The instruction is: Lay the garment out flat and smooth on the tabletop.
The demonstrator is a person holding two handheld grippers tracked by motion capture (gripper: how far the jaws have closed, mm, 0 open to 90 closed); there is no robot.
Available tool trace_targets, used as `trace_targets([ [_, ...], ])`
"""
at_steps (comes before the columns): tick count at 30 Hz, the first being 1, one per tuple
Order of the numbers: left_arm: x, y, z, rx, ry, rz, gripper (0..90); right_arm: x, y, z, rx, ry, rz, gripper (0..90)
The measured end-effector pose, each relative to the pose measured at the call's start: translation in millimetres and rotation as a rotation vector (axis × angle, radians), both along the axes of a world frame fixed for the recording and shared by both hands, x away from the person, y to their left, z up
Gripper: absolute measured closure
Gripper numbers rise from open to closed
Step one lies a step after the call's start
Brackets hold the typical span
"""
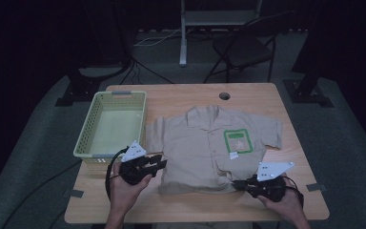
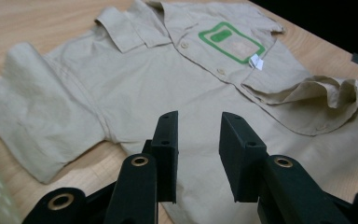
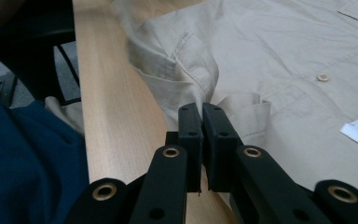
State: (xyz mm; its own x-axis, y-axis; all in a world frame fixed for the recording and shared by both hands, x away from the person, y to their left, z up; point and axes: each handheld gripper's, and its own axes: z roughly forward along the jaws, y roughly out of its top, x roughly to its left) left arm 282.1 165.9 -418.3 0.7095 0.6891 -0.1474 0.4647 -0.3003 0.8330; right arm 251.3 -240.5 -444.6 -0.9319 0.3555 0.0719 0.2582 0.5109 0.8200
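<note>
A tan short-sleeved shirt (image 1: 209, 148) lies face up on the wooden table (image 1: 286, 200), collar toward the far edge, hem toward the person. A green-bordered patch (image 1: 238, 141) sits on the chest, with a small white tag (image 1: 234, 155) just below it.

Left gripper (image 1: 159, 162): held in the person's left hand (image 1: 124, 191) at the shirt's near left corner, just beside the hem. In the left gripper view its jaws stand apart with nothing between them, hovering over the lower front of the shirt (image 2: 177, 88); the sleeve (image 2: 37, 126) lies flat to their left.

Right gripper (image 1: 236, 183): held in the person's right hand (image 1: 286, 202) at the near right part of the hem. In the right gripper view the right gripper (image 3: 202, 128) has its jaws pressed together on a fold of the shirt (image 3: 242, 60), the cloth bunched and lifted into a ridge just beyond the tips. The left gripper view shows that same raised ruffle (image 2: 317, 91) at the shirt's bottom edge.

A pale yellow-green basket (image 1: 88, 136) with perforated walls stands on the table to the left of the shirt, its near right corner close to the left gripper. A round hole (image 1: 224, 96) marks the tabletop beyond the collar. A folding chair (image 1: 243, 50) stands on the floor behind the table.
</note>
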Motion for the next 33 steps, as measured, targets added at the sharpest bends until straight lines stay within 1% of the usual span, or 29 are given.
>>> trace_targets([
  [2,1.3,-5.3,-3.3,0.015,0.015,-0.015,67.7,-0.3,0.5,-0.4,0.002,0.003,0.010,86.0],
  [4,1.6,-12.0,-6.5,0.032,0.020,-0.035,67.3,-0.6,1.3,-0.5,0.003,0.002,0.021,84.1],
  [6,1.8,-17.3,-8.2,0.044,0.028,-0.048,66.9,-1.4,1.5,0.5,0.012,-0.002,0.020,77.3],
  [8,2.2,-20.8,-9.1,0.050,0.030,-0.059,66.5,-1.7,-0.8,3.6,0.040,-0.012,0.028,73.1],
  [11,3.0,-23.8,-9.6,0.053,0.032,-0.064,66.0,-0.7,-6.3,11.3,0.086,-0.028,0.015,71.6],
  [14,3.8,-26.7,-11.9,0.062,0.037,-0.067,65.9,2.1,-9.5,16.9,0.089,-0.043,-0.011,71.1],
  [17,4.5,-29.1,-15.1,0.071,0.042,-0.068,65.2,4.9,-10.3,18.2,0.093,-0.048,-0.025,70.9],
  [21,5.7,-32.5,-18.9,0.082,0.050,-0.071,64.4,9.5,-8.0,15.1,0.101,-0.039,-0.038,70.1],
  [23,6.3,-34.1,-20.4,0.080,0.054,-0.072,63.9,10.4,-7.5,14.6,0.100,-0.040,-0.039,70.1],
  [28,8.3,-38.4,-25.3,0.090,0.062,-0.078,63.0,15.5,-2.4,12.2,0.095,-0.038,-0.043,70.1],
  [31,10.0,-41.3,-29.7,0.110,0.060,-0.075,62.4,18.7,-0.3,11.9,0.098,-0.042,-0.046,69.8],
  [33,11.4,-42.1,-32.8,0.124,0.054,-0.073,61.7,21.1,1.2,11.1,0.098,-0.044,-0.058,68.8],
])
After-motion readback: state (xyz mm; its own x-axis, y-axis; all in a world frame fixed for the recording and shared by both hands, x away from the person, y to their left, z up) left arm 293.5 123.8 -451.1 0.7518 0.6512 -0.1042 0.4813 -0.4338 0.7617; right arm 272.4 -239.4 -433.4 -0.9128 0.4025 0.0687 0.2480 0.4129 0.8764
